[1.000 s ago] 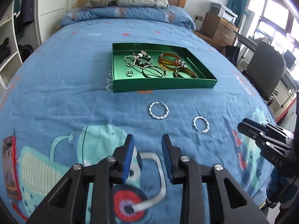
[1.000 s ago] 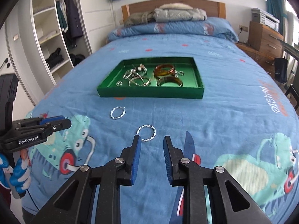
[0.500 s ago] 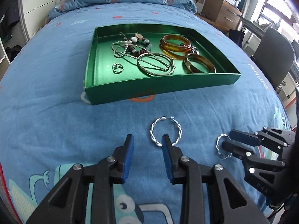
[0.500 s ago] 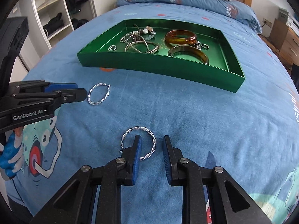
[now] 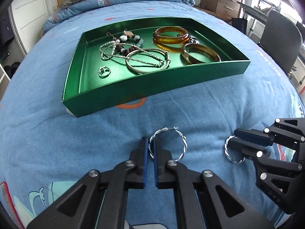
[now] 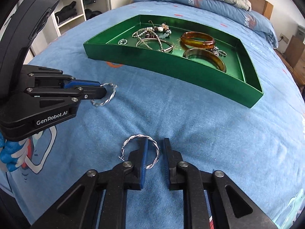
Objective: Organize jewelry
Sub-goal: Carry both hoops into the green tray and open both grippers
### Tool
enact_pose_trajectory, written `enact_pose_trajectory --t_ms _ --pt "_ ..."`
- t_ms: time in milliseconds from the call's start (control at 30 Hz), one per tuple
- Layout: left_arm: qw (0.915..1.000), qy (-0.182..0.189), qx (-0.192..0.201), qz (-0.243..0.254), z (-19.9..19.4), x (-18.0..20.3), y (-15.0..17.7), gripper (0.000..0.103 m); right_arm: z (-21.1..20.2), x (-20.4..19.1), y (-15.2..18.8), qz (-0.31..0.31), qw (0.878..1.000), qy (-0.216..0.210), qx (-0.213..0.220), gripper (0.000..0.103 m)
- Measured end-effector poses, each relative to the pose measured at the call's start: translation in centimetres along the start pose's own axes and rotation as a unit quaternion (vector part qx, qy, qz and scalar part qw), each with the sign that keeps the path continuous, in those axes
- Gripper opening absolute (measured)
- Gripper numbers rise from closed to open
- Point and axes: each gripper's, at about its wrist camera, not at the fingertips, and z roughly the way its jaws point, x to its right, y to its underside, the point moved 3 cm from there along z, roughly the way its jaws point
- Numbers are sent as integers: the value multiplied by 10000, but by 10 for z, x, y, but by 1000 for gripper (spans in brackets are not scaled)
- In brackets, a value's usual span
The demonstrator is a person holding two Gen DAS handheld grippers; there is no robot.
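Two twisted silver hoop earrings lie on the blue bedspread in front of a green tray [image 5: 152, 87]. My left gripper [image 5: 151, 148] is shut on the left rim of one hoop [image 5: 183, 145]; the same grip shows in the right wrist view [image 6: 108, 95]. My right gripper [image 6: 155, 148] is open and straddles the right rim of the other hoop [image 6: 133, 139], its left finger inside the ring. That hoop also shows in the left wrist view [image 5: 228, 154]. The tray [image 6: 190, 70] holds amber bangles [image 5: 171, 35], a silver bangle, chains, beads and a small ring [image 5: 103, 71].
The bedspread [image 5: 57, 133] fills both views. Pillows and a headboard lie beyond the tray. A black chair [image 5: 280, 38] and wooden drawers stand to the right of the bed, open shelves [image 6: 66, 9] to the left.
Both grippers moved forward and down onto the hoops. The left jaws closed on its hoop's rim. The right jaws now straddle the other hoop's rim.
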Motion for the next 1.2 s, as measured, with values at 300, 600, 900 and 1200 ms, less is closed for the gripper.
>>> enact_pose_trajectory --t_ms 300,600,900,1200 --pt "9981 189 584 89 -43 6 -5 4 -27 9 1 233 9975 -130 653 4" --pt "9949 278 948 -184 -58 -10 -72 4 -66 37 -61 457 9881 39 1465 4" --pt "9982 -379 347 -305 4 -26 -105 4 -2 75 -127 698 9934 291 862 4" --pt "9964 -766 123 -341 37 -31 -110 5 39 87 -123 680 9957 515 358 4"
